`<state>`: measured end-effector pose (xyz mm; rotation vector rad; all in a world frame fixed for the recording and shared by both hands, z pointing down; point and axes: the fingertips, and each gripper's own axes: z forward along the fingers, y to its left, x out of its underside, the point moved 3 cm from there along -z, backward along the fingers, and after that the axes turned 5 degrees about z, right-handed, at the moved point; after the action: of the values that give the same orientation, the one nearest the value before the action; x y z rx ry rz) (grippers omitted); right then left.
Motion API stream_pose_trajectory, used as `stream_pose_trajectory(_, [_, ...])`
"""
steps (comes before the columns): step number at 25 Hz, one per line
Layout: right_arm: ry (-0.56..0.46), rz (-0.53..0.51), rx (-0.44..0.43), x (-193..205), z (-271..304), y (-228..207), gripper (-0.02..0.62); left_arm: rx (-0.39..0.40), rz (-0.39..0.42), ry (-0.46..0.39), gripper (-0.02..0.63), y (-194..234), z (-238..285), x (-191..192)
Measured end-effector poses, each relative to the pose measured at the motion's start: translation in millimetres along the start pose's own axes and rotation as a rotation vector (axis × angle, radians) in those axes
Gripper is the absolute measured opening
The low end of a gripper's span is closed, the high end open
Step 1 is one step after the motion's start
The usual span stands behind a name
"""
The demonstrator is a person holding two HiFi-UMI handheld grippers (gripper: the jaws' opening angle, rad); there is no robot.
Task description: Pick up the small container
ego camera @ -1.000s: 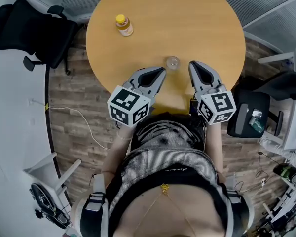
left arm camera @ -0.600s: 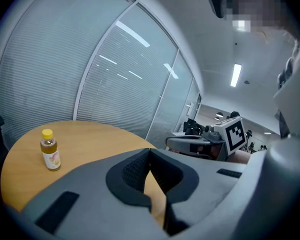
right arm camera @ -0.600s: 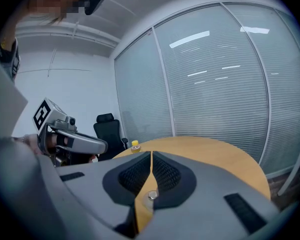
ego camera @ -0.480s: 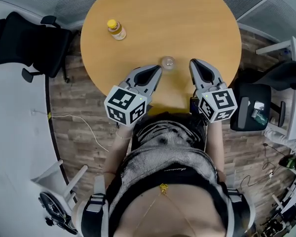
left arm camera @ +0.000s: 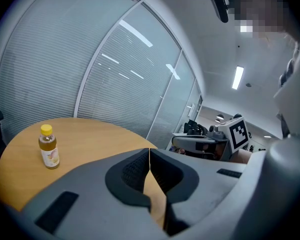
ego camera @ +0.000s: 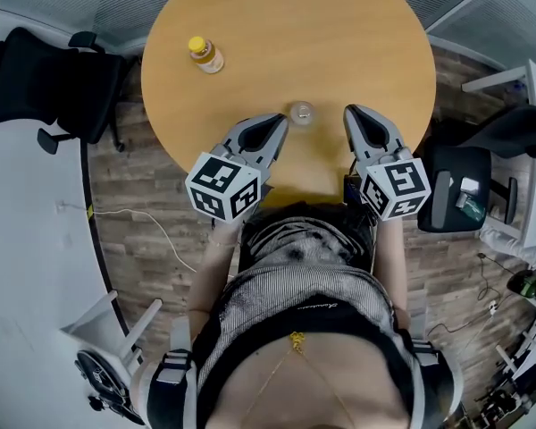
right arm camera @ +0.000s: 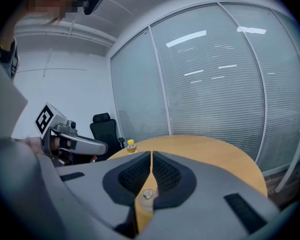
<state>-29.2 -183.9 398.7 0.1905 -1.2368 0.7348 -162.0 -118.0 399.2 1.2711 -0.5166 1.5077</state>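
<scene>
The small clear container [ego camera: 301,113] stands on the round wooden table [ego camera: 339,34] near its front edge. It sits between my two grippers and neither touches it. My left gripper [ego camera: 281,120] lies just left of it, jaws shut with nothing in them. My right gripper [ego camera: 349,113] lies a little further off to its right, also shut and empty. In the right gripper view the container [right arm camera: 149,194] shows through the slot below the closed tips of that gripper [right arm camera: 151,154]. The left gripper view shows closed tips of its own gripper [left arm camera: 149,151] over bare tabletop.
A small bottle with a yellow cap [ego camera: 204,54] stands at the table's far left; the bottle [left arm camera: 48,146] also shows in the left gripper view. A black office chair [ego camera: 45,79] stands left of the table, another chair [ego camera: 460,199] to the right. Blinds line the curved wall [right arm camera: 215,84].
The head view has drifted, so the table, bottle and container sit slightly further left. Both grippers keep much the same places with jaws still shut.
</scene>
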Motion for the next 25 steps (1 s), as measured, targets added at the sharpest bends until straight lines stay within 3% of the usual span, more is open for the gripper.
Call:
stream_pose_trajectory(5, [0.006,0.006,0.011,2,0,-1,0.025,0.027,-0.036,-0.004,0.019,8,6,7])
stream_pose_trajectory(12, [0.016,0.012,0.038,6,-2,-4,0.025,0.018,-0.027,0.015,0.020,32,25,27])
stream_pose_trajectory(17, [0.026,0.022,0.065,9,0,-3,0.025,0.013,-0.043,0.077,0.020,56,39,53])
stream_pose_trajectory(25, [0.034,0.052,0.141,17,-3,-12,0.025,0.053,0.015,0.212,0.018,74,65,94])
